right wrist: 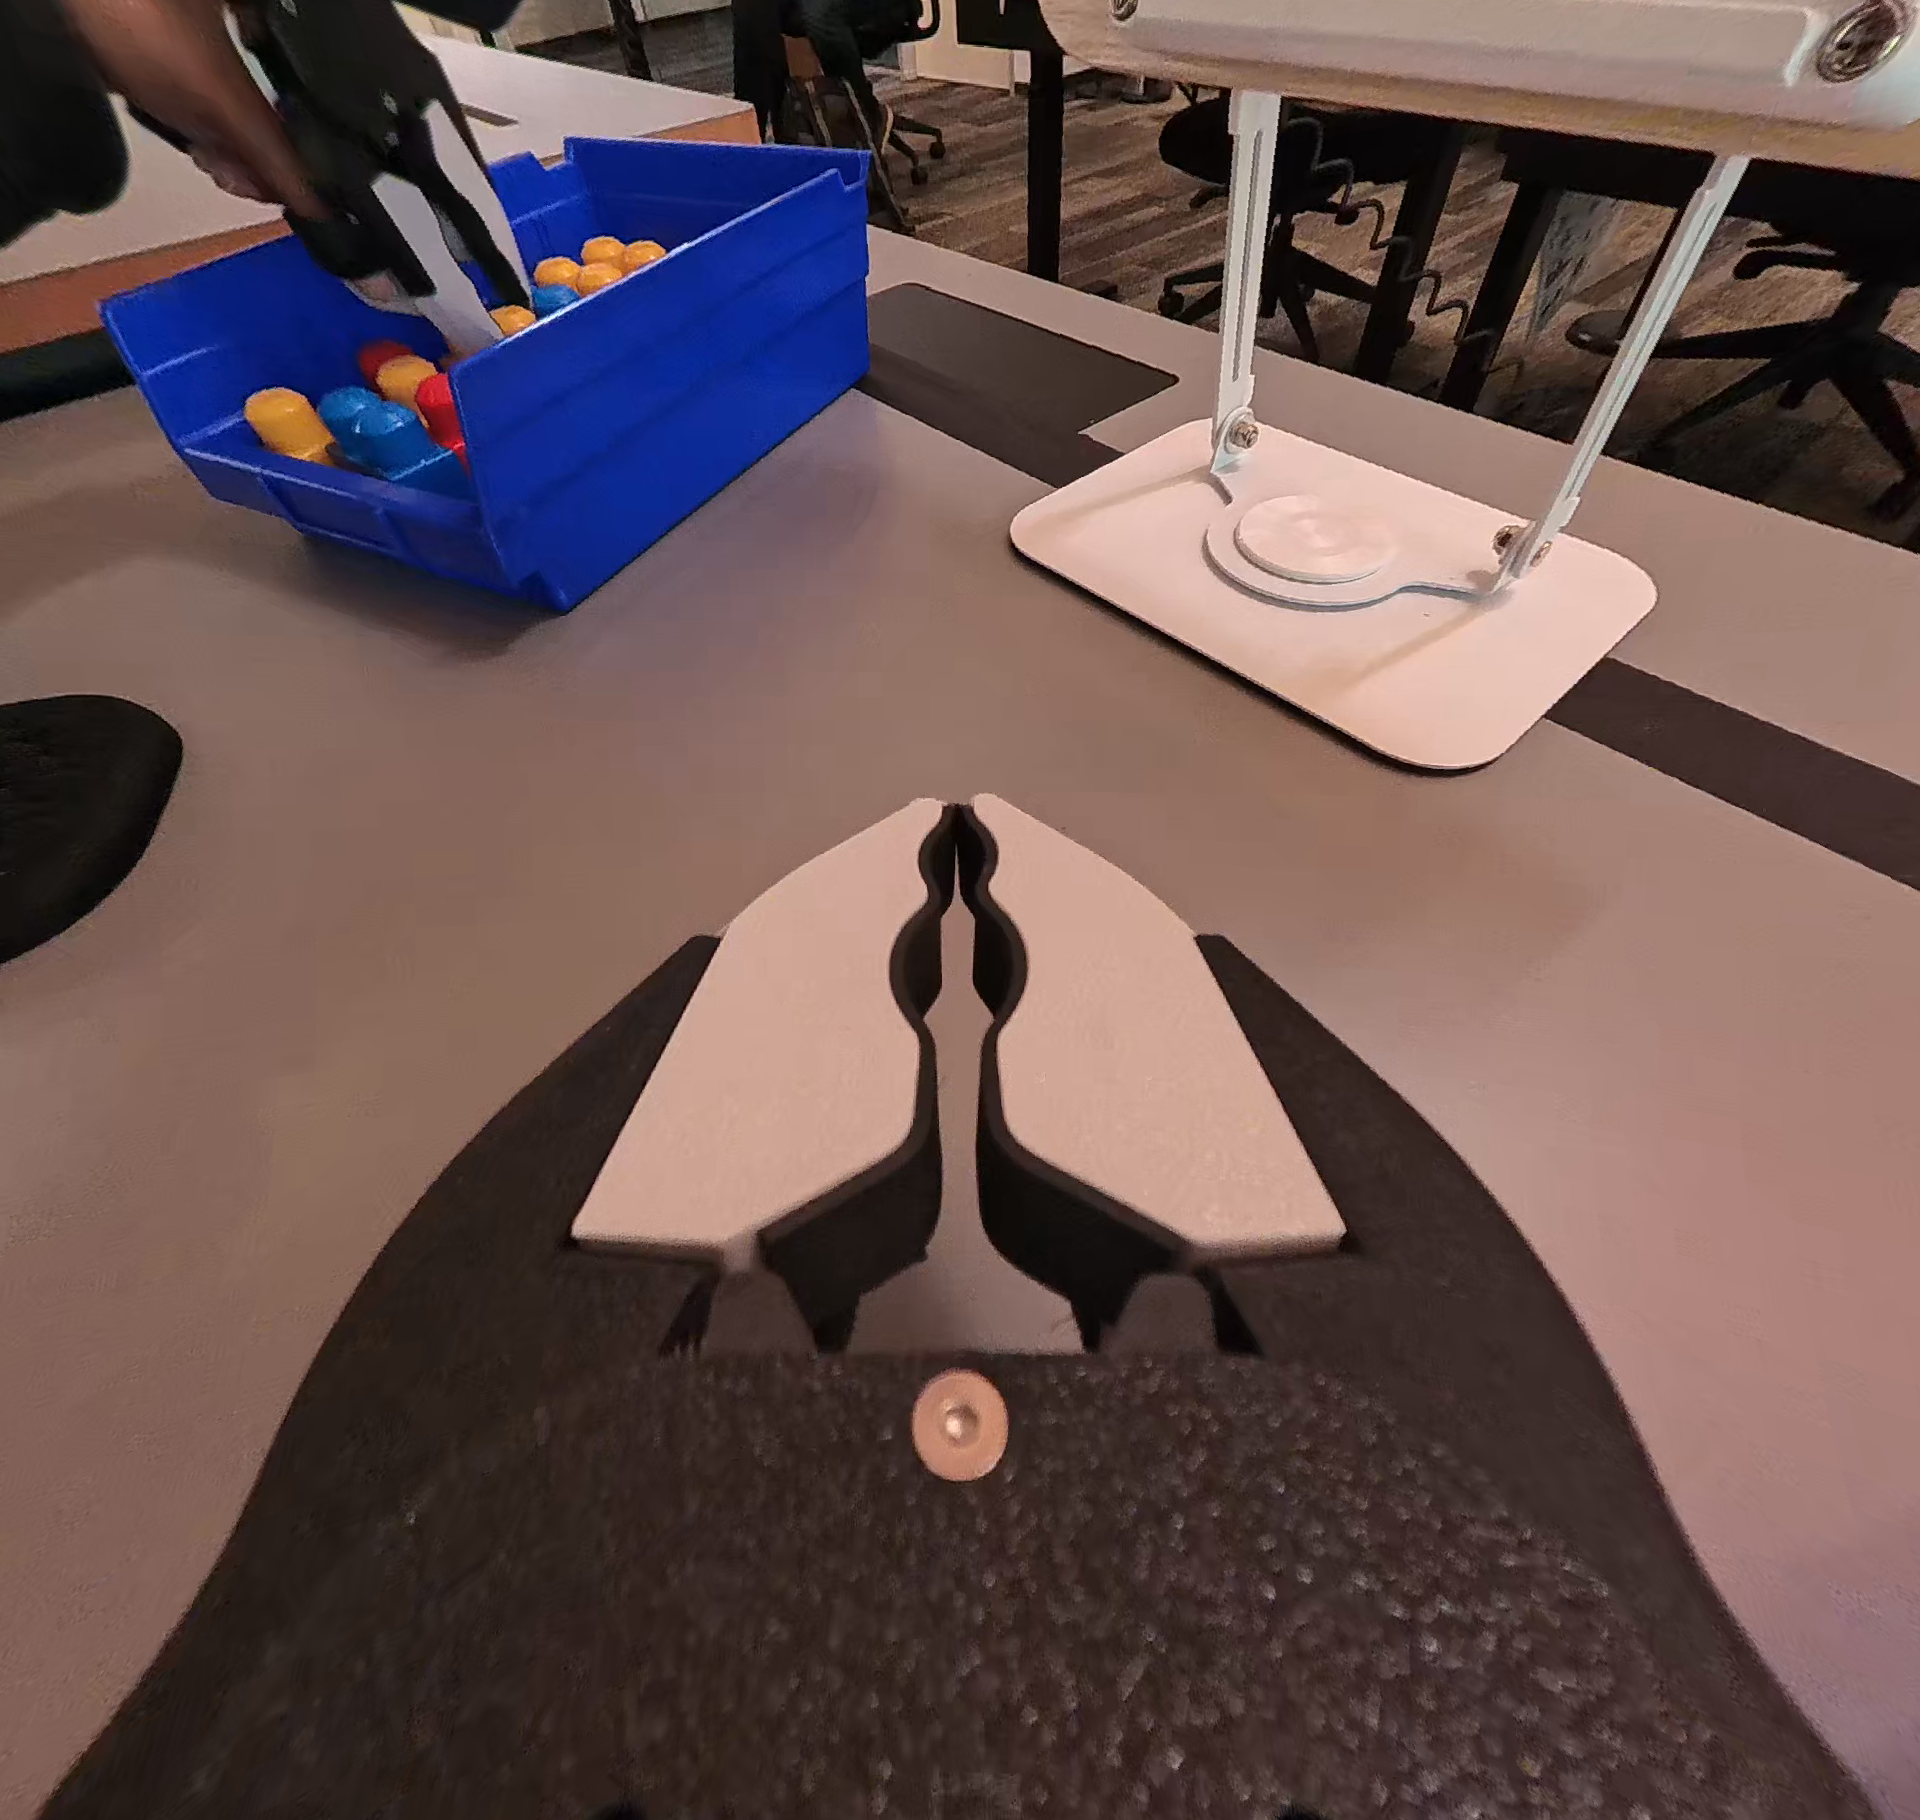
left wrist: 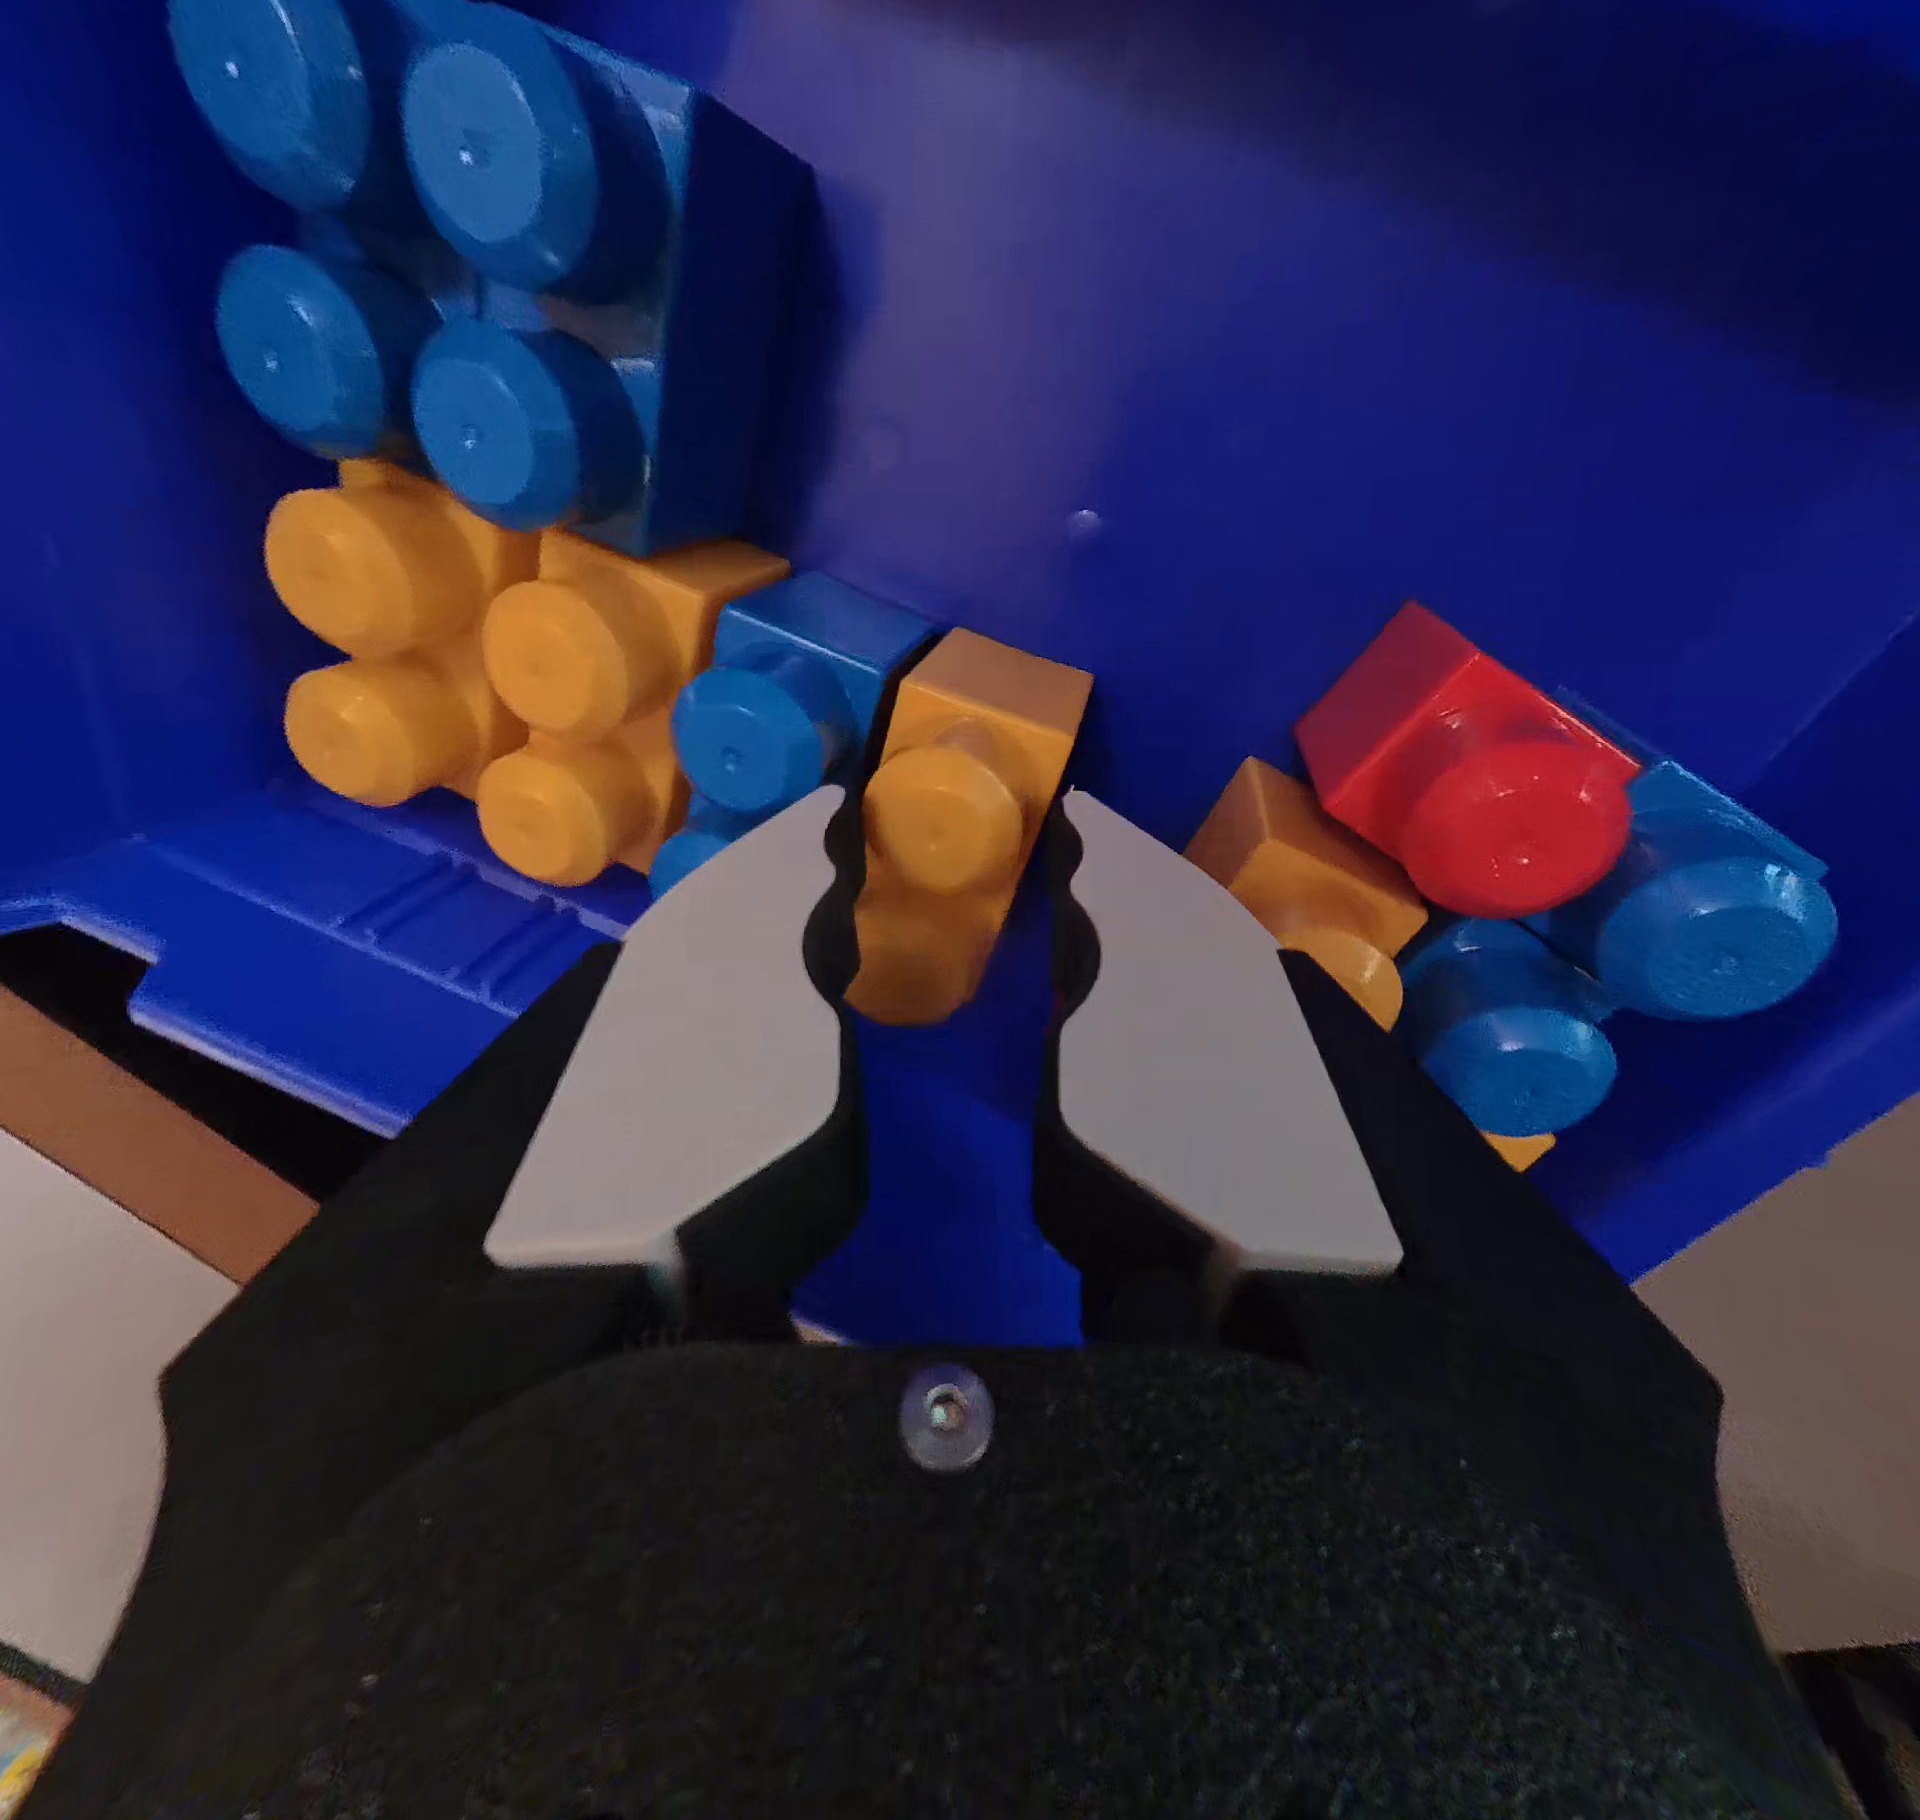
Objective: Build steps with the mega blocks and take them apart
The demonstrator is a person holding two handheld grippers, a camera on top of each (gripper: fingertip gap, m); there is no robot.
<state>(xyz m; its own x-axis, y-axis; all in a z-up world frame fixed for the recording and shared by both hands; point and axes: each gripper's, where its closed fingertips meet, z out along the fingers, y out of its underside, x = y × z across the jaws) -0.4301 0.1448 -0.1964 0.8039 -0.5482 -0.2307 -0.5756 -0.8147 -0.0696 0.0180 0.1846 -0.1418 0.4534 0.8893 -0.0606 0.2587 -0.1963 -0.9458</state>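
In the left wrist view my left gripper [left wrist: 951, 814] reaches into a blue bin [left wrist: 1247, 316]. Its fingers are open on either side of a narrow yellow block [left wrist: 956, 825]; the left pad touches it and a thin gap shows at the right pad. Around it lie a large blue block [left wrist: 436, 212], a yellow four-stud block [left wrist: 488, 669], a small blue block [left wrist: 769, 721], a red block [left wrist: 1475, 783] and another blue block [left wrist: 1662, 929]. In the right wrist view my right gripper [right wrist: 961, 814] is shut and empty over the grey table [right wrist: 623, 835]. The left gripper [right wrist: 488, 305] shows far off in the bin [right wrist: 665, 399].
A white stand [right wrist: 1340, 586] with a flat base sits on the table at the right. A black rounded object [right wrist: 62, 814] lies at the left edge. A dark strip [right wrist: 1018, 368] crosses the table. Desks and office chairs stand behind. Across from one pair of fingers to the other is roughly 45 centimeters. The red block [left wrist: 1475, 783] is about 6 centimeters from my left fingertips and 40 centimeters from my right.
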